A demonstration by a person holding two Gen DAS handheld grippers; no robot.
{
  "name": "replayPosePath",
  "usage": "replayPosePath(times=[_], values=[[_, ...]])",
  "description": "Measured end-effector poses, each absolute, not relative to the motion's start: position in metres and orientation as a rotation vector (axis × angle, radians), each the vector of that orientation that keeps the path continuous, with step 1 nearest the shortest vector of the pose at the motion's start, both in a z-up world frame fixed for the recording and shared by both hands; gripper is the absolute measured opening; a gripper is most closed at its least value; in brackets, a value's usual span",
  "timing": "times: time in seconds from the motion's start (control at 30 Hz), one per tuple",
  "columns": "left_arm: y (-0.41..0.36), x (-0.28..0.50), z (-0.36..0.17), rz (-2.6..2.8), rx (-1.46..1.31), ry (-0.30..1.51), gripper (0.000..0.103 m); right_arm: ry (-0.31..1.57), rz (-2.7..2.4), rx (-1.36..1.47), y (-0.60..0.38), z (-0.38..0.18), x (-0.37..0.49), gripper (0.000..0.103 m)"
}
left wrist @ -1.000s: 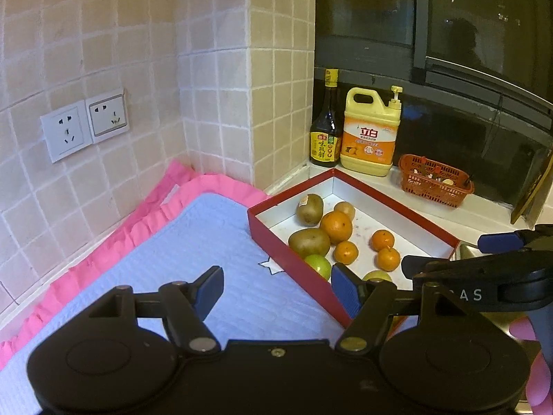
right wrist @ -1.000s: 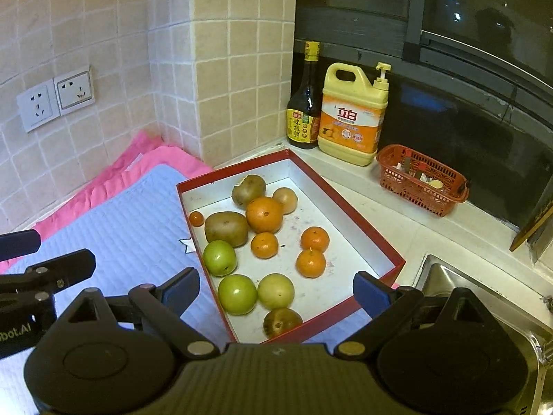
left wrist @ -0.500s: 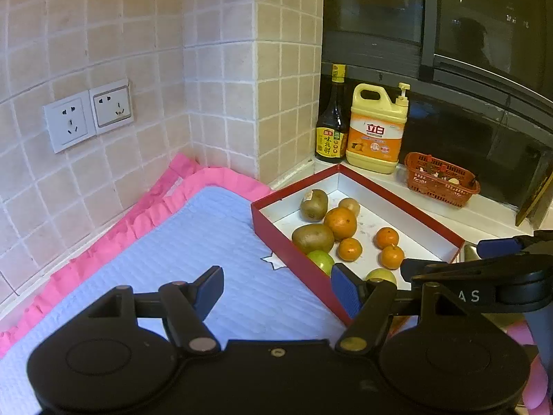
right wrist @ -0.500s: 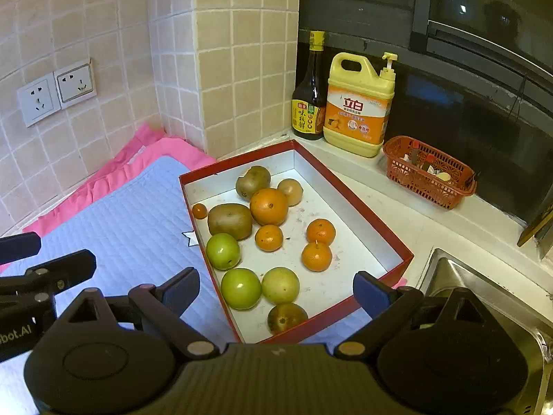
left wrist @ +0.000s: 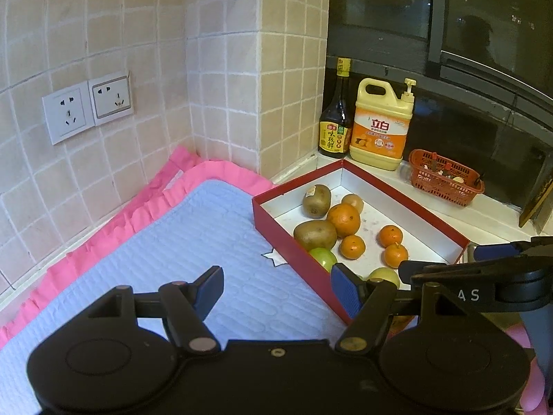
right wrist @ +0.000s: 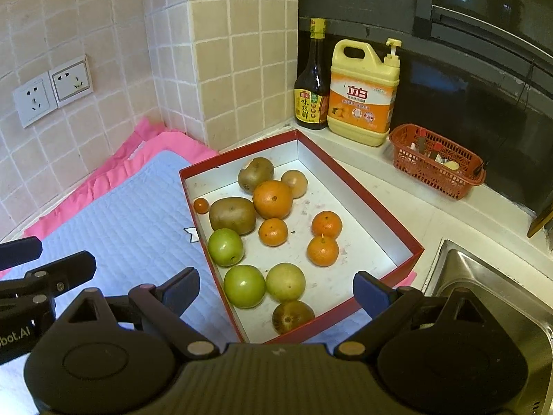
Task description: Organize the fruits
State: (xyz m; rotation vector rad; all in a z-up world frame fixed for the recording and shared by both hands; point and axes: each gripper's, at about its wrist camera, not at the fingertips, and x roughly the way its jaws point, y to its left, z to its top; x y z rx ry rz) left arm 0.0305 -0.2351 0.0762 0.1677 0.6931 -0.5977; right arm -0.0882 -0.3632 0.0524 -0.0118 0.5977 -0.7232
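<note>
A red box (right wrist: 408,235) with a white inside lies on the counter and holds several fruits: kiwis (right wrist: 232,215), a large orange (right wrist: 272,199), small tangerines (right wrist: 322,250), green apples (right wrist: 244,285) and a dark fruit (right wrist: 292,316) at the near edge. The box also shows in the left wrist view (left wrist: 283,238). My right gripper (right wrist: 276,290) is open and empty, above the box's near end. My left gripper (left wrist: 276,287) is open and empty over the blue mat (left wrist: 193,249), left of the box. The right gripper shows in the left wrist view (left wrist: 490,269).
A pink-edged mat (right wrist: 114,169) lies against the tiled wall with sockets (right wrist: 52,90). A soy sauce bottle (right wrist: 312,79), a yellow detergent jug (right wrist: 363,93) and a red basket (right wrist: 435,162) stand behind the box. A steel sink (right wrist: 484,276) lies to the right.
Both grippers have risen and drawn back a little, so the box and fruits sit lower and farther in view. The jaws stay open. No fruit has moved.
</note>
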Motion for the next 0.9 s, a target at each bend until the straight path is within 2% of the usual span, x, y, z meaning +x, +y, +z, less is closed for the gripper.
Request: replayPosePath(times=[0.9], values=[[-0.247,0.042,0.068,-0.573,0.173,0.724,0.082,0.614,-0.729,0.012,-0.379,0.048,-0.077,0.097]])
